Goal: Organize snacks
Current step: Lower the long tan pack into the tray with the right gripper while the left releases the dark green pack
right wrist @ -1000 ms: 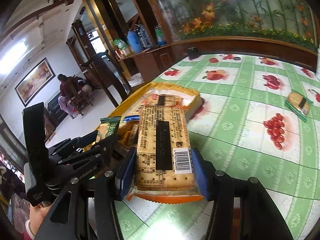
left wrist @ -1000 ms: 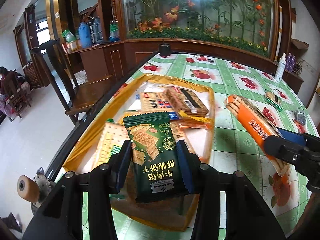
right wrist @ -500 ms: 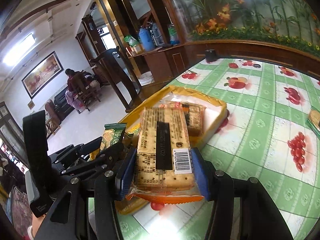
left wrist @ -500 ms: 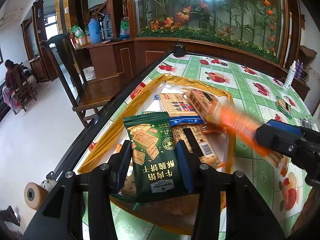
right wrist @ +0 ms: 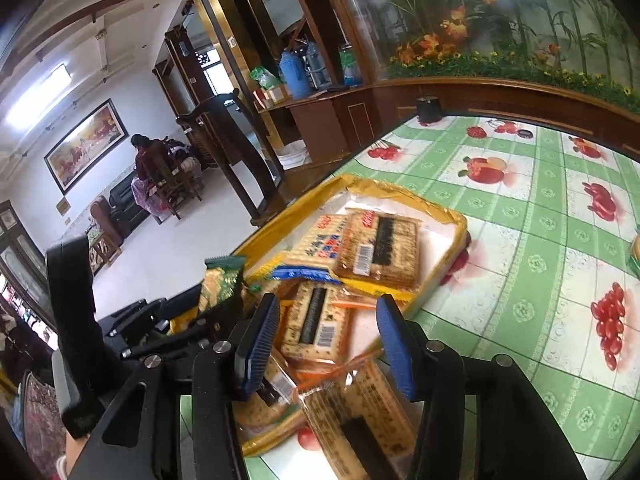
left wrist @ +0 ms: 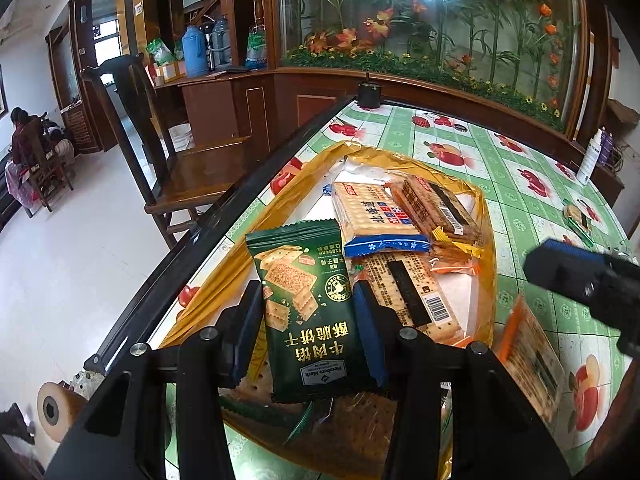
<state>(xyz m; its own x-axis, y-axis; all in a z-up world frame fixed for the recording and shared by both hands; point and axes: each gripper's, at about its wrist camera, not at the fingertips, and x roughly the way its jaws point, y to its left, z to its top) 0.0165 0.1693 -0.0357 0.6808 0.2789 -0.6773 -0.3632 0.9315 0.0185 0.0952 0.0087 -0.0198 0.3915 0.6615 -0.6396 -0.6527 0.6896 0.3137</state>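
My left gripper [left wrist: 308, 292] is shut on a dark green cracker bag [left wrist: 304, 344], held upright over the near end of the yellow tray [left wrist: 486, 216]. Several cracker packs lie in the tray, among them a blue-ended one [left wrist: 376, 216] and a brown one [left wrist: 436, 208]. My right gripper [right wrist: 329, 308] hangs over the tray's near right side. Its jaws are closing with nothing pinched between the pads. The orange-edged cracker pack [right wrist: 356, 416] is blurred and loose below them, by the tray's near corner; in the left wrist view this orange-edged pack [left wrist: 528, 356] sits under the right gripper's finger [left wrist: 560, 264].
The tray sits along the table's left edge [left wrist: 200, 248], with a wooden chair [left wrist: 180, 160] beside it. A small green snack pack [left wrist: 578, 216] and a white bottle [left wrist: 590, 160] are at the far right of the green fruit-print cloth. A person sits far across the room.
The right gripper has let go of the orange-edged cracker pack, which has dropped beneath it by the tray. Both grippers have shifted over the tray. The left keeps its hold on the green bag.
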